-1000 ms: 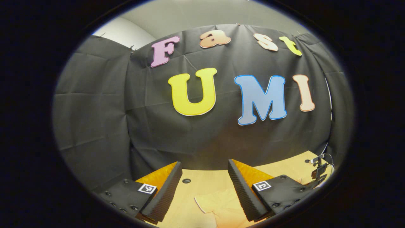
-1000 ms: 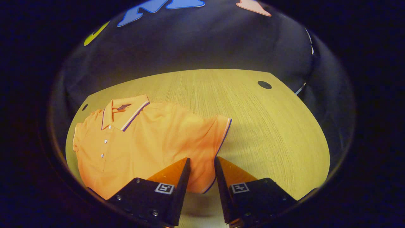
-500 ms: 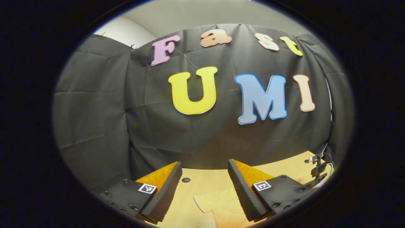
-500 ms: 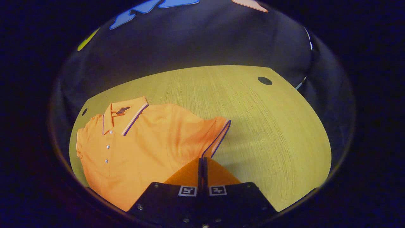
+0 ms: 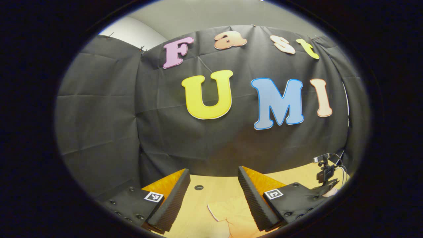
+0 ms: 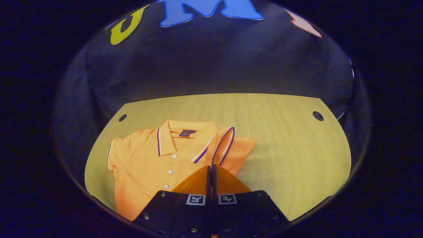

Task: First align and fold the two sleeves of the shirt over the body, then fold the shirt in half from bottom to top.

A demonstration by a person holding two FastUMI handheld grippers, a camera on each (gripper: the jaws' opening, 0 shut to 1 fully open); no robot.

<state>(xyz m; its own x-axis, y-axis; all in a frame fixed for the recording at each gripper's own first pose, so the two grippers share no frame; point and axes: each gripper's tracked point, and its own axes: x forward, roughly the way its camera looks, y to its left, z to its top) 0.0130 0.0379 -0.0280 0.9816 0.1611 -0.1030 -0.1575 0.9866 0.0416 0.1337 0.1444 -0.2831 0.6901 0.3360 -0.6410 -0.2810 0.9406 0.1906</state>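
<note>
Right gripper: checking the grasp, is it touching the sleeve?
Touching. In the right gripper view the right gripper is shut on the sleeve hem.

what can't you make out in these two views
- Right gripper view: the jaws are closed at the sleeve, but the fingers hide the pinched cloth.
- Right gripper view: the shirt hem is cut off by the gripper body and the lower edge.
- Left gripper view: just a scrap of shirt between the open fingers; which part is unclear.
- Left gripper view: the small device at the table's far edge is too small to identify.
</note>
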